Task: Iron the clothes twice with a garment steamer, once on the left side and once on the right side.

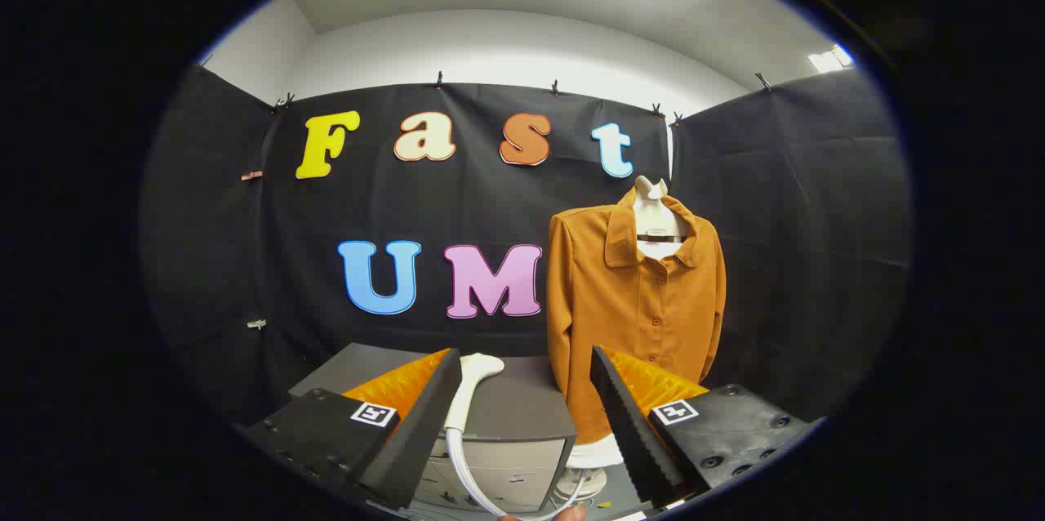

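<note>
Steamer (471,390) between spread claw (526,415) fingers.

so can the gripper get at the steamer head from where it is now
Probably yes. The gripper is open, and the steamer head stands upright on the grey cabinet just ahead, nearer the left finger. Nothing lies between; its hose hangs below. The shirt hangs beyond, to the right.

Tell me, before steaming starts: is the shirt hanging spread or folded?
Spread: the shirt hangs buttoned on a mannequin, beyond the open fingers.
</note>
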`<state>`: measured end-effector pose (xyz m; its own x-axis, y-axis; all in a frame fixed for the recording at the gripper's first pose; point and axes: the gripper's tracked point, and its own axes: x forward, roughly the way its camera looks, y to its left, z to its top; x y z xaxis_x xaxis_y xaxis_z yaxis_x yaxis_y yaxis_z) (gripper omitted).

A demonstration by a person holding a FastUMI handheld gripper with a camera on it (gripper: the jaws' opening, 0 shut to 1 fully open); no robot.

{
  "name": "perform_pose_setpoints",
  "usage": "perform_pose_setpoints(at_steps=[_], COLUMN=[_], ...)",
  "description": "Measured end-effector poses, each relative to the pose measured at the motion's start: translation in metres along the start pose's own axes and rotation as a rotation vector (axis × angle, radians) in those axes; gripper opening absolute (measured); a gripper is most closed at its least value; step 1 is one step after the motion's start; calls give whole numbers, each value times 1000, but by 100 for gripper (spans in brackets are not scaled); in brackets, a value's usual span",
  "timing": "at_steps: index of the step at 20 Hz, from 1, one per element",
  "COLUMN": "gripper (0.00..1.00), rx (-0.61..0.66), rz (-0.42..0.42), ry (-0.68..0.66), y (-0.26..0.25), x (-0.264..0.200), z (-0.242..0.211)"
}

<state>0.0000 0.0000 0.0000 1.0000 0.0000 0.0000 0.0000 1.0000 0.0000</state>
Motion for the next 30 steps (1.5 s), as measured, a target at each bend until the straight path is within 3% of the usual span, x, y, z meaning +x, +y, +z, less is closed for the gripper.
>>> perform_pose_setpoints(at_steps=[19, 24, 30], gripper=[98, 98, 98], rx=[20, 18, 20], rz=[12, 25, 77], ry=[15, 63, 203], y=[9, 19, 49], x=[6, 15, 34], z=[2, -14, -68])
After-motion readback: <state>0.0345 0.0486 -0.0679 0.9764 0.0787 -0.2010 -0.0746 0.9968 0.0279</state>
